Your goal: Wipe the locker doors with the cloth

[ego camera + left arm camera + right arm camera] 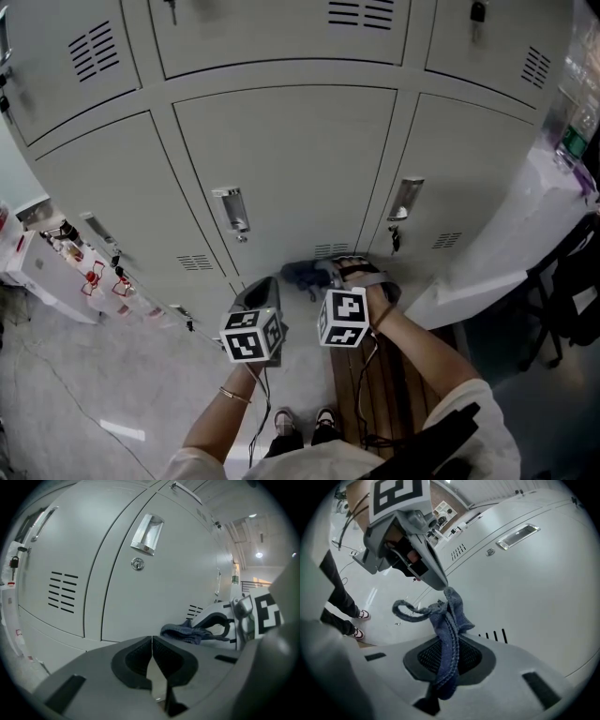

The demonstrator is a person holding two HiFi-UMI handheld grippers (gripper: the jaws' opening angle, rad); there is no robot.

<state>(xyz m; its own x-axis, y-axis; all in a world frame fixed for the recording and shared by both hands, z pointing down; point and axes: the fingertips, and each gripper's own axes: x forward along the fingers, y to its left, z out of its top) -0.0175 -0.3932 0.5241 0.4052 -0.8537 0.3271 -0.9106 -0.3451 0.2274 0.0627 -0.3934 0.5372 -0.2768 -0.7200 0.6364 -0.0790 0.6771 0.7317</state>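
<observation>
A blue-grey cloth hangs in front of the bottom of the grey locker doors. My right gripper is shut on the cloth, which bunches between its pads and trails up past them. To its left, my left gripper is shut with nothing between its jaws. In the right gripper view the left gripper has its tip right beside the cloth's upper end. From the left gripper view I see the cloth and the right gripper against the locker door.
Recessed handles and vent slots mark the doors; keys with red tags hang at the lower left. A wooden slat bench lies under my right arm. A white table and black chair stand at the right.
</observation>
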